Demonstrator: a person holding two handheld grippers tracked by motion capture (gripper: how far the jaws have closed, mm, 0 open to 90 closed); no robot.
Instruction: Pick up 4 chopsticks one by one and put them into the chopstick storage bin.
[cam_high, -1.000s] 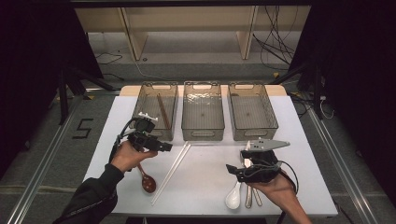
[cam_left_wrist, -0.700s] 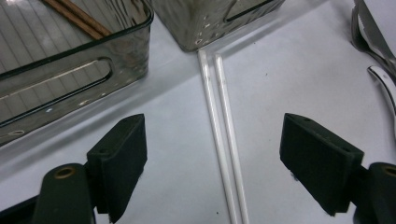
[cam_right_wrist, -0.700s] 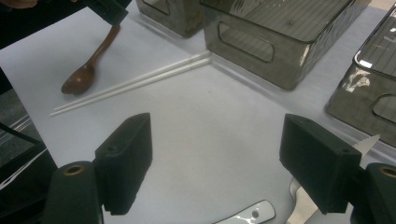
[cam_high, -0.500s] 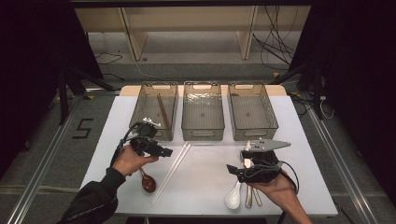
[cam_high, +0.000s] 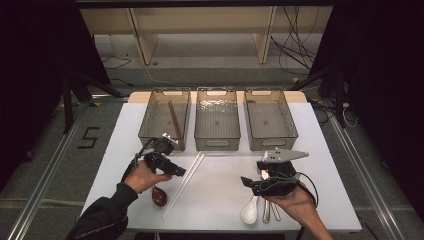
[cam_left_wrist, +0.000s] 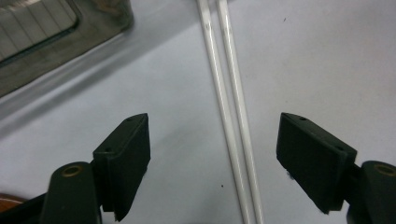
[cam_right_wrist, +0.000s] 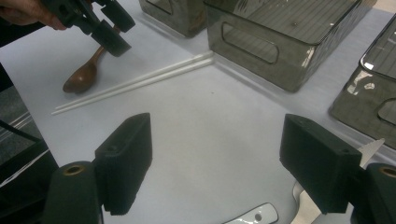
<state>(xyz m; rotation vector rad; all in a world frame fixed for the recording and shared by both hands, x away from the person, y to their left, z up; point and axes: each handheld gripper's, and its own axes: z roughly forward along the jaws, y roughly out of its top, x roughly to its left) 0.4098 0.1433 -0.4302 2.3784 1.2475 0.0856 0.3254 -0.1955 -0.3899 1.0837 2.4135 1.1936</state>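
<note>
White chopsticks (cam_left_wrist: 231, 116) lie between our left tongs (cam_left_wrist: 215, 154), spread wide; our right tongs (cam_right_wrist: 217, 163) hover parted above the counter (cam_right_wrist: 210, 121).

Overhead light is falling brightly on the white counter (cam_high: 220, 205) while the surrounding room is sinking into near black. Glare is glinting off the clear bins' rims (cam_high: 217, 104). In the left gripper view, soft shadows are spreading under the fingers (cam_left_wrist: 123, 158), which are looking slightly blurred.
</note>
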